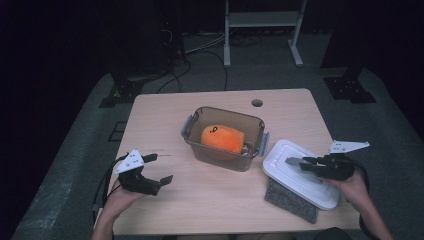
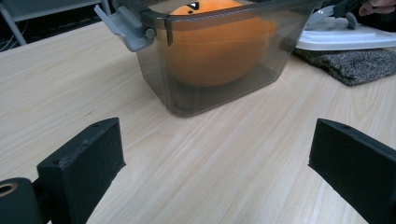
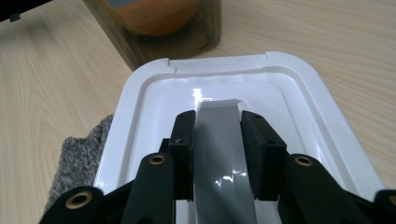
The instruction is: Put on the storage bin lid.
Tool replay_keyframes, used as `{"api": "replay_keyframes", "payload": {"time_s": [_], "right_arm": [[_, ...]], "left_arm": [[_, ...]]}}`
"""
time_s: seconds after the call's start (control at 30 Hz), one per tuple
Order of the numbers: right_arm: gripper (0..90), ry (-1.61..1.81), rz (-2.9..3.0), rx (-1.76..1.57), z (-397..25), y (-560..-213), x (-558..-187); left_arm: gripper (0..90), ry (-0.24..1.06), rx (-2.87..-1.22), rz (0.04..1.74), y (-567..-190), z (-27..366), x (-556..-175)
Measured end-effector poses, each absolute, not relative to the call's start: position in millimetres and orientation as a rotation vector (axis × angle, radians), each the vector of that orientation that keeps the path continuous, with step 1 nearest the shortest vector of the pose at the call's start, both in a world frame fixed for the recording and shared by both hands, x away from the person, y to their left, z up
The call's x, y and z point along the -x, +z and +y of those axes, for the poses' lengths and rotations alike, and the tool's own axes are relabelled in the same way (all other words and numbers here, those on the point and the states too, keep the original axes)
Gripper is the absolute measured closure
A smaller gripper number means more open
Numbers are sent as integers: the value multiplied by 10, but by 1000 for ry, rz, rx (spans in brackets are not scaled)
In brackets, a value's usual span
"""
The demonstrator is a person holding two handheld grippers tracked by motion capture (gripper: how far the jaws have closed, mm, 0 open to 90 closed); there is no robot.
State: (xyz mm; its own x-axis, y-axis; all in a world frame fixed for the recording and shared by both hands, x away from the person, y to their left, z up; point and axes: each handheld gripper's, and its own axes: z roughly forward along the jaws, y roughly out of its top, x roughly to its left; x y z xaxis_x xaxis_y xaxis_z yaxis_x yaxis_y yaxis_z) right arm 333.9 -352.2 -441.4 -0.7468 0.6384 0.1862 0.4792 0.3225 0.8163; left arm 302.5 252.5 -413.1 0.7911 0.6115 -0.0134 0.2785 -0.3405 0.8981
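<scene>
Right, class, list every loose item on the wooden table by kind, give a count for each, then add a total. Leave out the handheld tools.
Clear smoky-grey plastic container with grey clip latches: 1
Orange plush toy inside that container: 1
White rectangular plastic lid with a grey handle: 1
Grey speckled felt mat under the lid: 1
Total: 4

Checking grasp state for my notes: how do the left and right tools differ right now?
The left tool has its jaws spread wide and holds nothing; the right tool is shut on the grey handle of the white lid. The left hangs over bare table, the right over the lid. Both have black jaws.
</scene>
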Motion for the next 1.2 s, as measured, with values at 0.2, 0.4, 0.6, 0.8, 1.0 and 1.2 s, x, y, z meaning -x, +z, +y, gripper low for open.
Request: {"api": "replay_keyframes", "payload": {"time_s": [0.2, 0.4, 0.6, 0.8, 1.0, 1.2], "right_arm": [[659, 1407, 2399, -1027, -3571, -4330, -3295], [659, 1402, 2396, -1003, -3595, -4227, -3240], [658, 1405, 2390, -982, -3621, -4110, -3189], [659, 1401, 2390, -956, -3631, -3970, -3134], [659, 1407, 2386, -923, -3625, -3822, -3089], [659, 1411, 2382, -891, -3606, -3661, -3067]], "left_arm": [[25, 401, -1935, 671, -4128, 2530, -3025], [24, 400, -1936, 670, -4129, 2525, -3024], [24, 400, -1936, 671, -4128, 2530, -3024], [24, 401, -1933, 673, -4128, 2537, -3026], [24, 400, -1931, 674, -4129, 2542, -3027], [25, 400, -1929, 677, -4131, 2549, -3028]]}}
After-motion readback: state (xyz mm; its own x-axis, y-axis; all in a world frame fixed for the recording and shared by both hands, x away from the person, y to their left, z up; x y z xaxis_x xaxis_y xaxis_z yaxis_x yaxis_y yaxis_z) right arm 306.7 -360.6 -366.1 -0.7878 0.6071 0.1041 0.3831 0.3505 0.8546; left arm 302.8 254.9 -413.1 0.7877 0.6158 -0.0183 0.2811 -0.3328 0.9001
